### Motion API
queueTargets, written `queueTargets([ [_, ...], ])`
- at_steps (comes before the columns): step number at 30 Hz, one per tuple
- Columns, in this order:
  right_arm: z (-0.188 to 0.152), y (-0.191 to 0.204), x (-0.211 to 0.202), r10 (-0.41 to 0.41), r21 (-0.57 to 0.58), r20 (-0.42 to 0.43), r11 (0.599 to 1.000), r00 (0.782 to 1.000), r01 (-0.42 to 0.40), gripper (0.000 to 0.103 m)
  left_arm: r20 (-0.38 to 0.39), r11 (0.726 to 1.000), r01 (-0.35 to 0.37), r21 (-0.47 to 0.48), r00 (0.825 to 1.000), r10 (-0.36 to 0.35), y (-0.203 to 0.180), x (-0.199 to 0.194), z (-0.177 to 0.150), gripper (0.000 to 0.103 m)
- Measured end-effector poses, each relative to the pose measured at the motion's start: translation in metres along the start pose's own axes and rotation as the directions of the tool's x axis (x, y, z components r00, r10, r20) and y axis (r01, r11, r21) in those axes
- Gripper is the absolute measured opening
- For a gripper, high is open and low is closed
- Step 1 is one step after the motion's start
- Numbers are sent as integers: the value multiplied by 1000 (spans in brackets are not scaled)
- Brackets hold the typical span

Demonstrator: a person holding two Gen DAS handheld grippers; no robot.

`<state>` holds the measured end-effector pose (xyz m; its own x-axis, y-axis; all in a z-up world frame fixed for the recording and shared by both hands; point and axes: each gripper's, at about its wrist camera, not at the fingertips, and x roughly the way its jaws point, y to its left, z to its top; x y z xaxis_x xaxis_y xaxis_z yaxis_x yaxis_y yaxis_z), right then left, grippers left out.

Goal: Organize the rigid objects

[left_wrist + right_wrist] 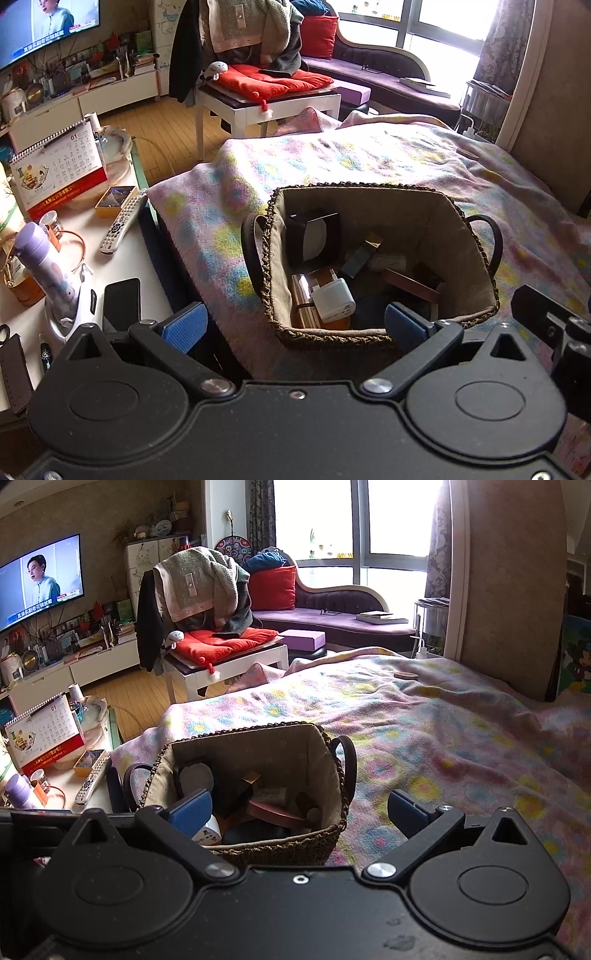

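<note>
A woven basket (384, 206) with a cloth lining and two dark handles sits on the flowered blanket (406, 158). Inside lie a white plug adapter (334, 301), a black box with a round white face (314, 240), a dark bottle with a gold cap (360, 256) and a brown flat case (412, 286). My left gripper (293, 325) hangs open above the basket's near rim, nothing between its blue pads. In the right wrist view the same basket (258, 753) stands at lower left; my right gripper (299, 814) is open over its right corner, empty.
A white side table (88, 258) left of the bed carries a remote (122, 221), a black phone (122, 301), a purple flask (44, 258), a desk calendar (59, 166) and a small yellow box (114, 199). A round wooden disc (405, 675) lies far back on the blanket (443, 738).
</note>
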<state>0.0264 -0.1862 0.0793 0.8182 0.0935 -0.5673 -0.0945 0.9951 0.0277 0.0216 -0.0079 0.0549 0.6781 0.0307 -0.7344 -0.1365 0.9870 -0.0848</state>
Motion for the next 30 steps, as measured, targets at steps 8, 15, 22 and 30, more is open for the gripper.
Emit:
queueTargets([
  [8, -3, 1, -1, 4, 0, -3, 1000, 1000, -4, 102, -3, 1000, 7, 11, 1000, -7, -3, 0, -2, 99],
  [15, -5, -2, -1, 3, 8, -6, 1000, 1000, -3, 102, -4, 1000, -2, 12, 1000, 2, -2, 0, -3, 99],
  [22, -6, -5, 0, -5, 12, -15, 1000, 1000, 5, 102, -14, 1000, 5, 17, 1000, -5, -4, 3, -4, 99],
  [30, -7, -4, 3, -2, 10, -18, 1000, 1000, 2, 102, -20, 1000, 6, 30, 1000, -6, -6, 4, -6, 99],
])
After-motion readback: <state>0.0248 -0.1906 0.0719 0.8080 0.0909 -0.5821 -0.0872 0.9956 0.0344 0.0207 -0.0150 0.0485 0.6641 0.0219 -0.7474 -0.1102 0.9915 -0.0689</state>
